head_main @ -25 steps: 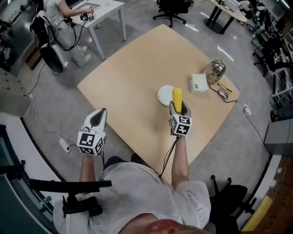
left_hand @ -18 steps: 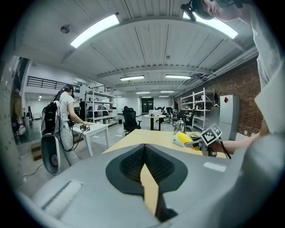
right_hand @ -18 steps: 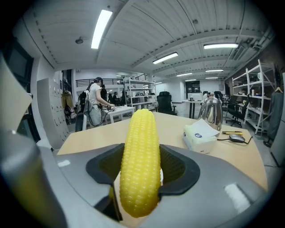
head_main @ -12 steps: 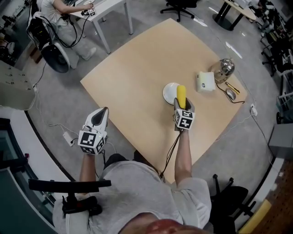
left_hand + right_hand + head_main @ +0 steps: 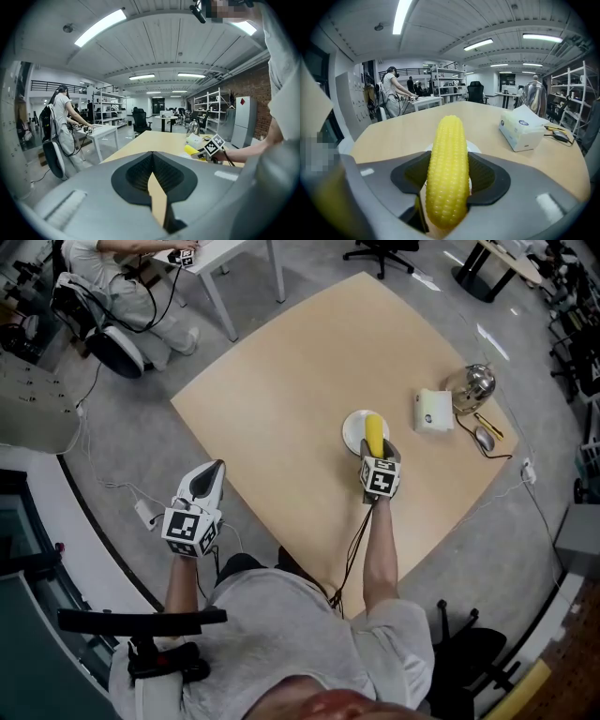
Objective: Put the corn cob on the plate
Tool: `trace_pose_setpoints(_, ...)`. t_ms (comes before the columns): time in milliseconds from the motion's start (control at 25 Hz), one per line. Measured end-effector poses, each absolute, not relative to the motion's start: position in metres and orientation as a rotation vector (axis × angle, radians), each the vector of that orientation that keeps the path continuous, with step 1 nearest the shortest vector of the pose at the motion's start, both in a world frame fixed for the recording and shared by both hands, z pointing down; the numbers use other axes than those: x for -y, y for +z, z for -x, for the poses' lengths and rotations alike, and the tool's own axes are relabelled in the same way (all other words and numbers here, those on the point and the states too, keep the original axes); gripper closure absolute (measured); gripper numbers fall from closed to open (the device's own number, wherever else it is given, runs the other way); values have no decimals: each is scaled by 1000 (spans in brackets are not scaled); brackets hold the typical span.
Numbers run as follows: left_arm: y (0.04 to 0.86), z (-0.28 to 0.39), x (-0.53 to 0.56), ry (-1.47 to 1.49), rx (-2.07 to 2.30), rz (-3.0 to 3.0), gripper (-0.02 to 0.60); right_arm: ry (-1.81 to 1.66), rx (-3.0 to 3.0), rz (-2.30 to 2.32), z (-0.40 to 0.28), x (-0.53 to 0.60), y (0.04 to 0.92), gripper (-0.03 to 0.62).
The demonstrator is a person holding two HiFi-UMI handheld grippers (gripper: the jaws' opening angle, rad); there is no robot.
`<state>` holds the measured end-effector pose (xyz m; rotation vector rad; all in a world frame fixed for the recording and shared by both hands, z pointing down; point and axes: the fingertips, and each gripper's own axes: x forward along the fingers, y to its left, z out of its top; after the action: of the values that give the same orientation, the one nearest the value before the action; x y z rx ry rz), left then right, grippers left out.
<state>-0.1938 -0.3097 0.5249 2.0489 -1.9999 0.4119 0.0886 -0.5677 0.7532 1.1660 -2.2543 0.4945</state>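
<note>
The right gripper (image 5: 380,462) is closed on the corn cob (image 5: 375,434), with one jaw pressing on each side of the cob near its lower end. The cob points away from the person, to 12 o'clock, and its far end lies over the white plate (image 5: 355,432) in the head view. I cannot tell if the cob already touches the plate or hangs just above it. In the right gripper view a part of the plate shows behind the cob, on the wooden table (image 5: 281,381). The plate stands in the right half of the table, nearer to the person's side. A white tissue box (image 5: 433,412) is near the plate at about 2 o'clock, and a shiny metal kettle (image 5: 472,383) stands just beside the box, at 1 o'clock from it. A computer mouse (image 5: 483,437) lies at 4 o'clock from the box, close to the table edge. The left gripper (image 5: 192,512) is well apart from all this, at 8 o'clock from the plate, beyond the table edge and over the grey floor. Its jaws are together at the tips and it holds nothing.
</note>
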Motion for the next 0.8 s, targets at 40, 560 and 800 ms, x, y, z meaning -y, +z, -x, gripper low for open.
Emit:
trace_pose_setpoints(40,526,195,310,412,1999,-2046,561,499,2245,-1158,-86,570,758,345)
trace_pose_setpoints(560,532,204,310,412,2007,-1996,561,559,2150,-1113,-80,583,795,347)
trace_pose_setpoints(800,536,205,307,412,2010,-1984,561,556,2142,-1100,-77,587,797,347)
